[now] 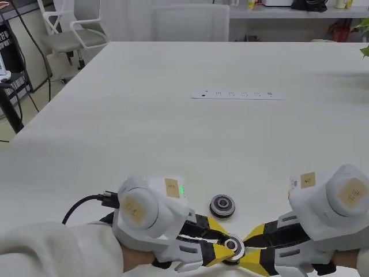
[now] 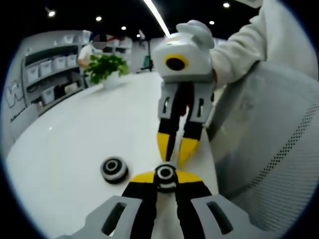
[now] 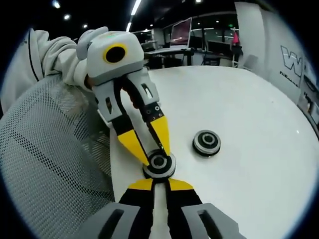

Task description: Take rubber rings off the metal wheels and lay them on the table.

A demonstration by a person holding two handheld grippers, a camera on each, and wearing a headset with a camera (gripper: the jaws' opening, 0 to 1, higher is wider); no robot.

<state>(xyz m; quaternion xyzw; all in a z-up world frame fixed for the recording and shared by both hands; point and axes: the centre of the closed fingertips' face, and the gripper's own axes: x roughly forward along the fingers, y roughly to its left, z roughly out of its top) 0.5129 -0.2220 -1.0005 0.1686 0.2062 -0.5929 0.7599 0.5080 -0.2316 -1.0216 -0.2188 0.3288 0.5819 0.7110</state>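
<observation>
A metal wheel with a black rubber ring (image 1: 232, 246) is held just above the white table's (image 1: 173, 133) near edge, between both grippers. My left gripper (image 1: 223, 244) comes in from the left and is shut on the wheel (image 2: 166, 175), its yellow fingertips (image 2: 143, 177) on either side. My right gripper (image 3: 160, 183) faces it from the right, its jaws pinched together on the wheel's (image 3: 159, 164) rim, where the ring sits. A second wheel with its ring (image 1: 222, 205) lies flat on the table just beyond them.
A white power strip (image 1: 237, 94) lies at mid-table. White chairs (image 1: 69, 29) stand at the far left, with shelves behind. A potted plant (image 2: 104, 67) sits at the table's far right. A mesh chair back (image 3: 45, 149) is close behind the grippers.
</observation>
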